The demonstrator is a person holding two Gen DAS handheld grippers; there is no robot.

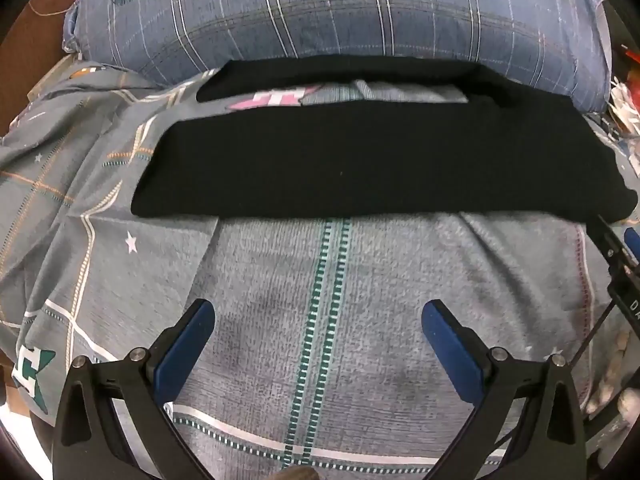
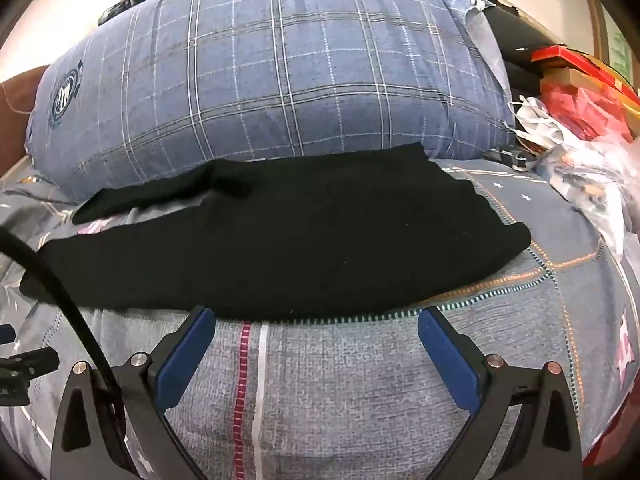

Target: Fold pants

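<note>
2 tongs, left tongs [image 1: 318, 322] and right tongs [image 2: 316, 330], gape wide, empty; black pants [image 1: 360, 164] lie lengthwise left-to-right.

I can read only the letters "DR" on the black bar [image 1: 630, 300] at three o'clock; the pillow [image 2: 260, 80] crest is illegible.

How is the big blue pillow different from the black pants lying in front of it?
The pillow is puffy and rounded, while the pants lie flat and spread out. The pillow is blue with a checked pattern of pale lines and a round badge; the pants are plain black. The pillow sits farther back, the pants nearer to the open fingers of both grippers. Both rest on the grey patterned bedcover, and neither is being held.
</note>
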